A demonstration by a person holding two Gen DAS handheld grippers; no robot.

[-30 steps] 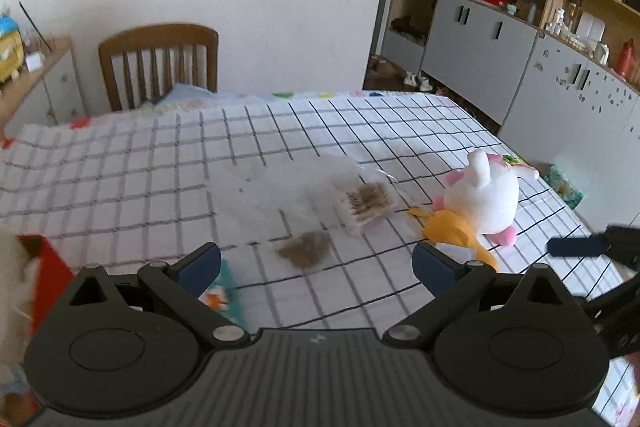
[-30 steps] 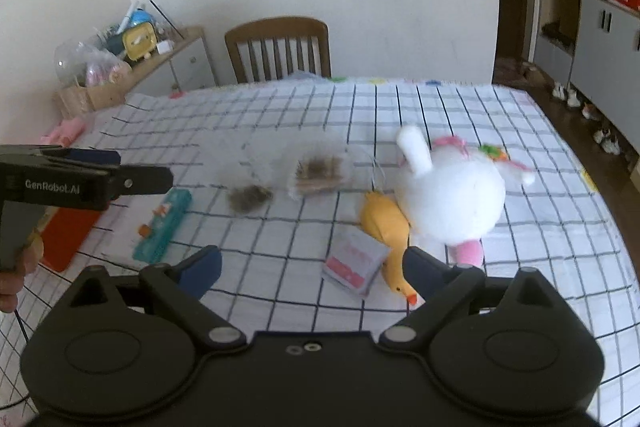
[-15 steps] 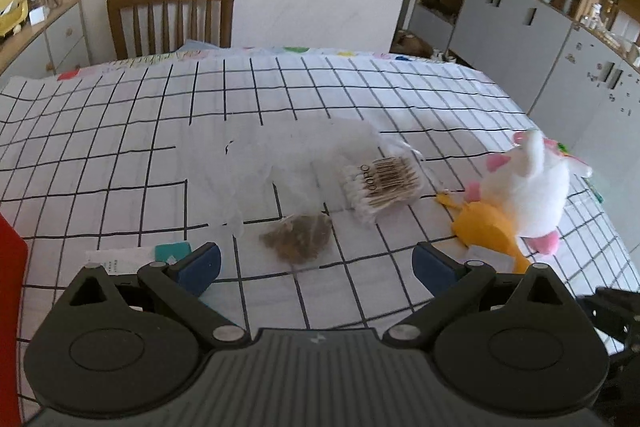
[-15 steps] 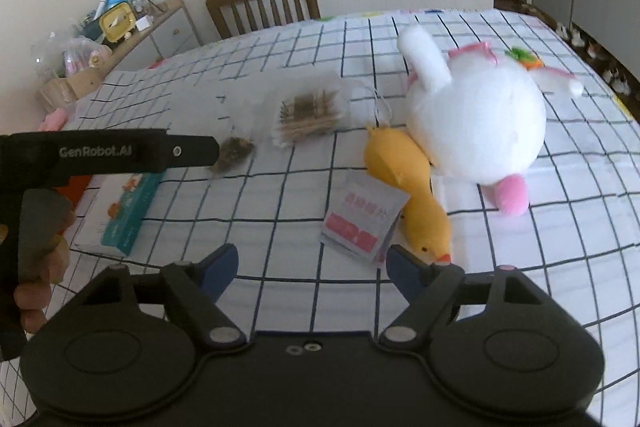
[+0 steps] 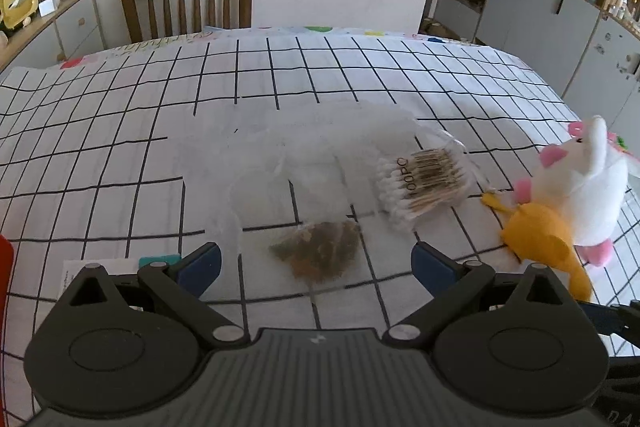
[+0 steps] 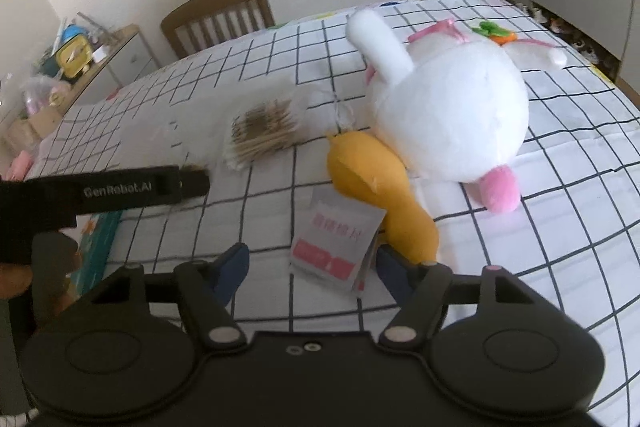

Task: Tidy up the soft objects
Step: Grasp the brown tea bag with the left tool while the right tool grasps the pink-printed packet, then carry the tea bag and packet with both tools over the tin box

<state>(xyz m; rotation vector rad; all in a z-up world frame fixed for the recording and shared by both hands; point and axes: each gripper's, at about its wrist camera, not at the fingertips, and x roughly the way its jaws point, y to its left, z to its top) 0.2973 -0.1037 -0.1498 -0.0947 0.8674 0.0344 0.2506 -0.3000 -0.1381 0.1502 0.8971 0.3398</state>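
Note:
A white plush rabbit (image 6: 448, 123) with pink feet lies on the checked tablecloth, touching a yellow plush duck (image 6: 372, 183) with a paper tag (image 6: 336, 243). Both also show at the right of the left wrist view, the rabbit (image 5: 588, 187) above the duck (image 5: 540, 235). A clear bag (image 5: 320, 163) holds cotton swabs (image 5: 424, 183) and a brown sachet (image 5: 320, 251). My left gripper (image 5: 316, 263) is open and empty, low over the sachet. My right gripper (image 6: 312, 263) is open and empty, its fingers either side of the duck's tag.
A teal box (image 6: 100, 243) on white paper lies at the left, with a red object (image 5: 5, 267) at the table's left edge. A wooden chair (image 5: 188, 3) stands behind the table. Cabinets (image 5: 540, 11) line the right wall, a sideboard (image 5: 48, 23) the left.
My left gripper has swung and advanced toward the bag and sachet. My right gripper has dropped and closed in on the duck and its tag.

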